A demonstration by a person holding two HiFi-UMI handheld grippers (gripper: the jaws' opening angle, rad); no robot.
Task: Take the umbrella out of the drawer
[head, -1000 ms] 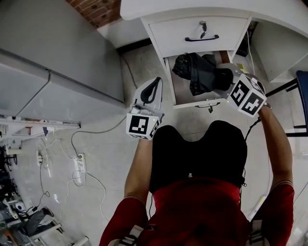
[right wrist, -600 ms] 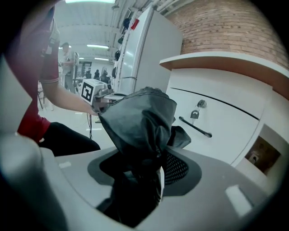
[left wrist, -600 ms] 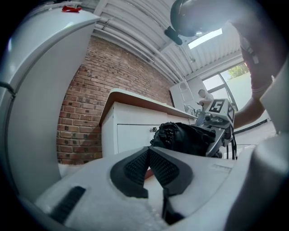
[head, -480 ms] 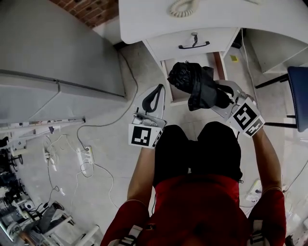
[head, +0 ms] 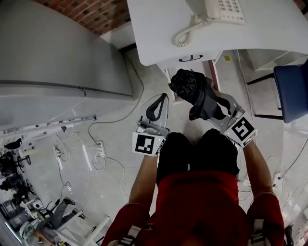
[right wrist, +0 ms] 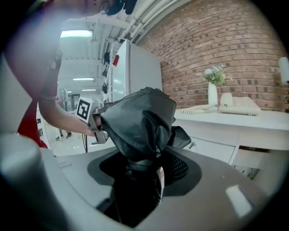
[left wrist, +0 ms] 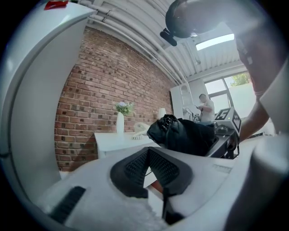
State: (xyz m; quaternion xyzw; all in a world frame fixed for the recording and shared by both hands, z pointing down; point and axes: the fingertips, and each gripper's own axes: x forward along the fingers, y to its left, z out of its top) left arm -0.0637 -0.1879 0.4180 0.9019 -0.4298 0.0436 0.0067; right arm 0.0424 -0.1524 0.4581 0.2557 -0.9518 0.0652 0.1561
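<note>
The folded black umbrella (head: pixel 197 93) is clamped in the right claw (right wrist: pixel 146 169). Its bunched fabric is pressed between the two pads, and the loose end is seen standing out beyond the jaws in the right gripper view. In the head view the umbrella is held in the air in front of the person, above the open drawer (head: pixel 168 79) and below the edge of the white worktop (head: pixel 159 29). No part of it is seen resting in the drawer or on any surface.

The left claw (left wrist: pixel 147 158) is held beside the right one, a little apart from the umbrella. Its pads are brought together at the tips and nothing is carried between them.

The main step of the task can be judged as done, since the umbrella is out of the drawer and fully borne by the right claw. What is left, as far as can be told, is for the umbrella to be carried away and set down somewhere. The worktop, where a telephone (head: pixel 225 9) is seen, would offer free room. The drawer is left open. Whether it is meant to be closed is not said in the task.
</note>
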